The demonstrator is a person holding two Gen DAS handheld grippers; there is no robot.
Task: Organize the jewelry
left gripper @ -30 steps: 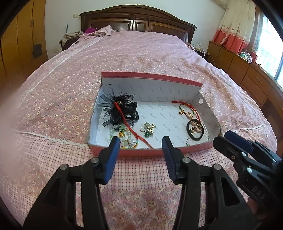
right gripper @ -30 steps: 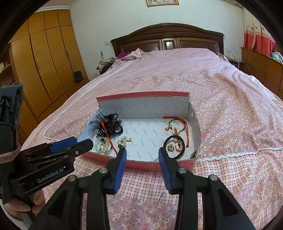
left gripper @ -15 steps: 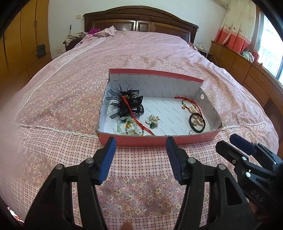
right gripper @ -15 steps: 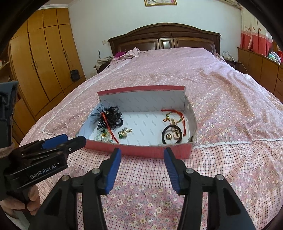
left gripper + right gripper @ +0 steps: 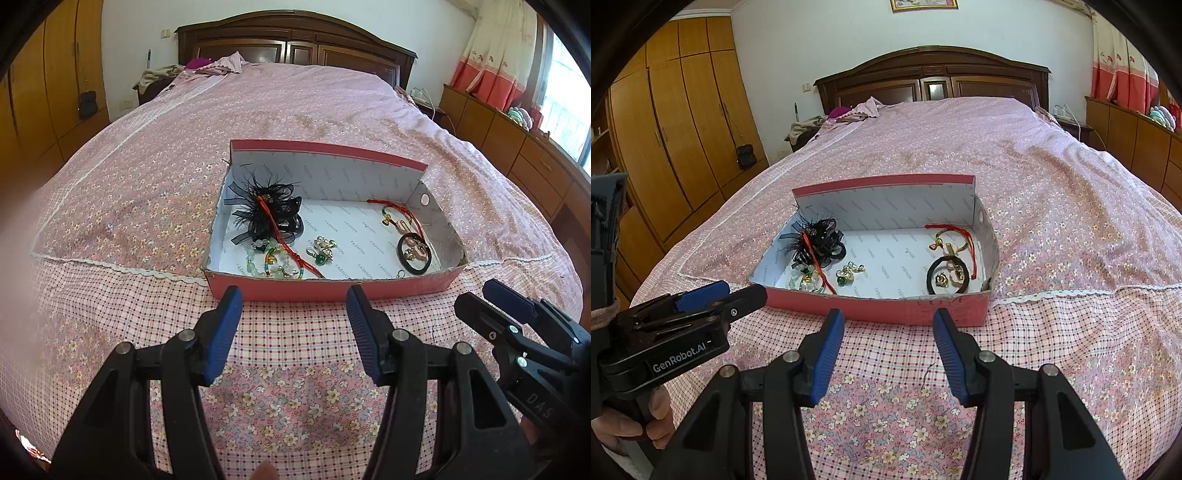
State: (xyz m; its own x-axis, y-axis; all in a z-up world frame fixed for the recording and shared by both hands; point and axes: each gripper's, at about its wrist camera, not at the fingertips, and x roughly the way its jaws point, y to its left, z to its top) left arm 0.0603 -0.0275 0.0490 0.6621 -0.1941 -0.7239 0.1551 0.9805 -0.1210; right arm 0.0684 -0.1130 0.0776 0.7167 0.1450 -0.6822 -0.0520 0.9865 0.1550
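— Both grippers hang short of the pink box [image 5: 332, 291]: my left gripper [image 5: 291, 314] and my right gripper [image 5: 888, 336], jaws spread wide, nothing held.

— Where's the jewelry?

— All inside the box. A black feather hairpiece [image 5: 267, 212] and a bead bracelet [image 5: 271, 262] crowd the left end; a green pendant charm [image 5: 322, 253] lies mid-floor; a black hair tie [image 5: 414, 253] and a red cord [image 5: 955, 230] sit at the right end.

— Sorted, or still to sort?

— I can't judge. It fits pieces already gathered in, or a jumble awaiting grouping. Any pick here would call for a fine pinch; the left pile is tangled.
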